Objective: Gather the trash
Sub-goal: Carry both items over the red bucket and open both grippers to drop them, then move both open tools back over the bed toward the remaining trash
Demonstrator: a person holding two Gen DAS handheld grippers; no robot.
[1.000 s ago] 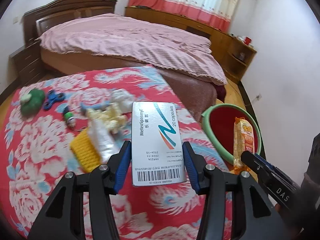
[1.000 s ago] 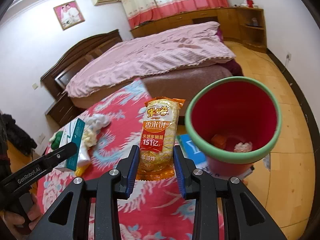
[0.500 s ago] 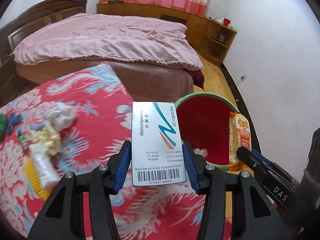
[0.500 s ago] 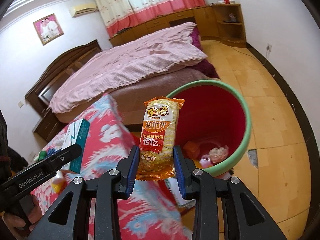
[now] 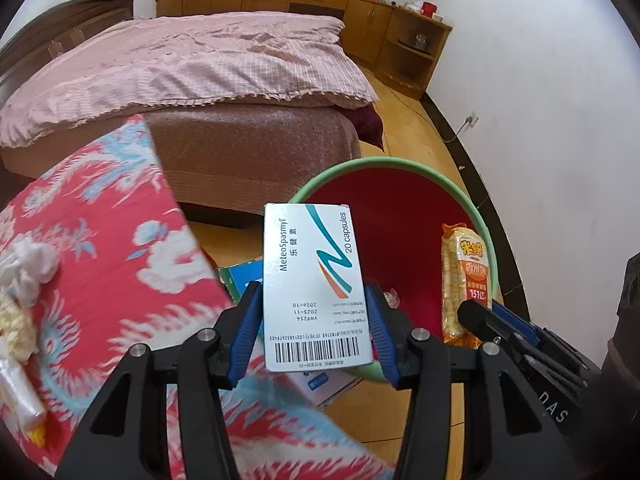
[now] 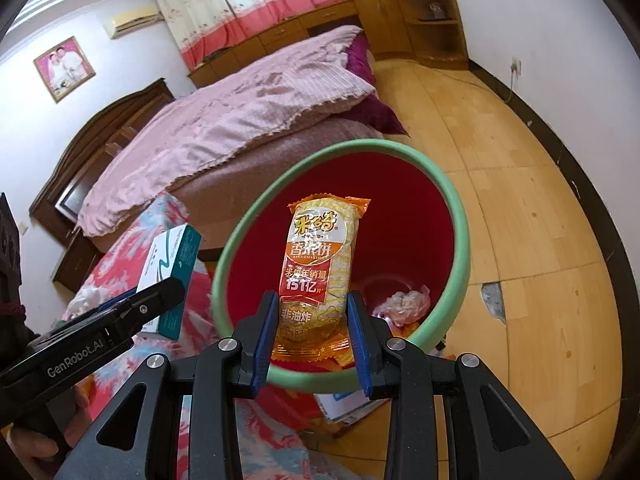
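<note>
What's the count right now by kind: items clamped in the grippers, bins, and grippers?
Medicine boxes held: 1, the white capsule box in the left gripper
Snack packs held: 1, the rice cracker pack in the right gripper
Bins: 1, the red bin with a green rim
Grippers: 2
Total: 5

Counter (image 5: 120, 264) under red floral cloth: white crumpled tissue (image 5: 28, 264) and yellowish scraps (image 5: 14, 320) at its left edge. Wooden floor (image 6: 520, 208): red bin (image 6: 460, 240), flat box (image 5: 240, 276) beside it.
</note>
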